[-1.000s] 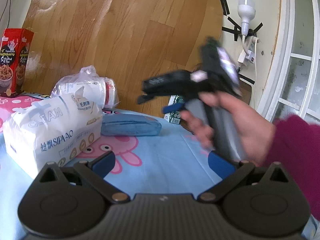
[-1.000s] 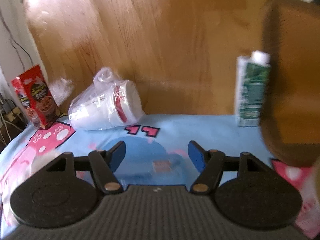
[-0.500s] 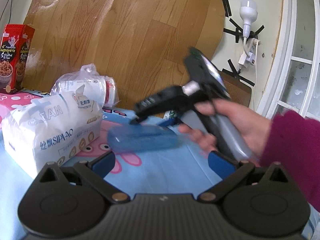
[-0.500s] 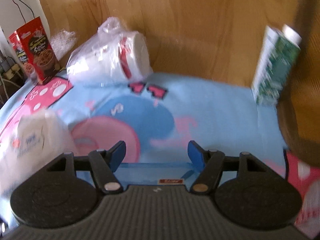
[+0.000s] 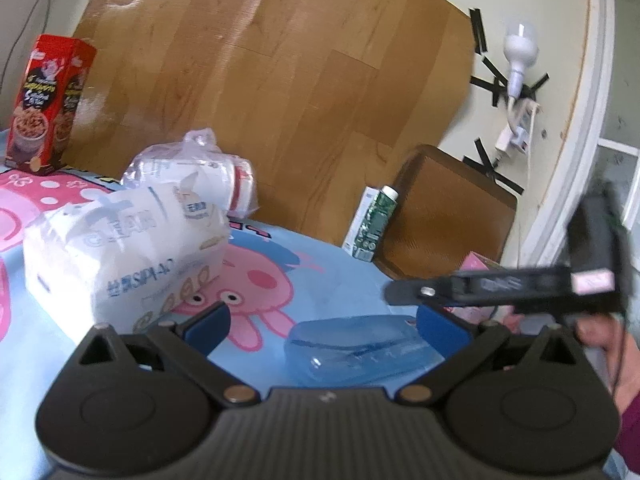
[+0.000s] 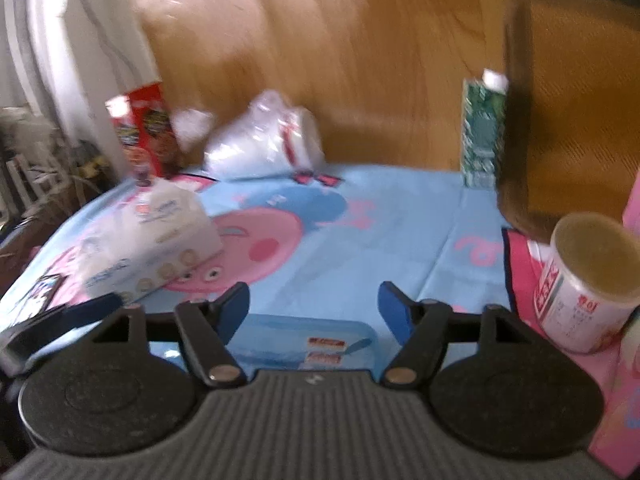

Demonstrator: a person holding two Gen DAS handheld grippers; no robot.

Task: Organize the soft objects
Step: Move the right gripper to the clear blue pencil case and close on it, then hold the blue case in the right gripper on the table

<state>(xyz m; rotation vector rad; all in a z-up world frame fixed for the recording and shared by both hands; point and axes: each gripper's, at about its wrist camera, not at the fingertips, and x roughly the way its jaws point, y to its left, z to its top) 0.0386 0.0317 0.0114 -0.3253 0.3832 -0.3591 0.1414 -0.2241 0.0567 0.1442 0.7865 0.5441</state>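
A soft blue pack of wipes (image 5: 360,348) lies flat on the cartoon tablecloth (image 5: 320,264), just beyond my left gripper (image 5: 324,322), which stands open and empty. In the right wrist view the same blue pack (image 6: 308,344) sits low between the fingers of my right gripper (image 6: 314,312). Its jaws are opening and the pads stand clear of the pack. A white tissue pack (image 5: 120,256) rests on the left. Behind it lies a clear bag of white rolls (image 5: 192,176). A hand holds the right gripper's black body (image 5: 520,284) above the pack's right end.
A red cereal box (image 5: 48,104) stands at the far left against the wooden panel. A green-and-white carton (image 5: 372,224) stands beside a brown board (image 5: 448,216). A can with a yellowish lid (image 6: 588,284) and a pink box (image 6: 632,360) crowd the right side.
The right gripper carried the blue pack from the back middle of the cloth to the near right, where it now lies. Its jaws have widened. The left gripper has hardly moved.
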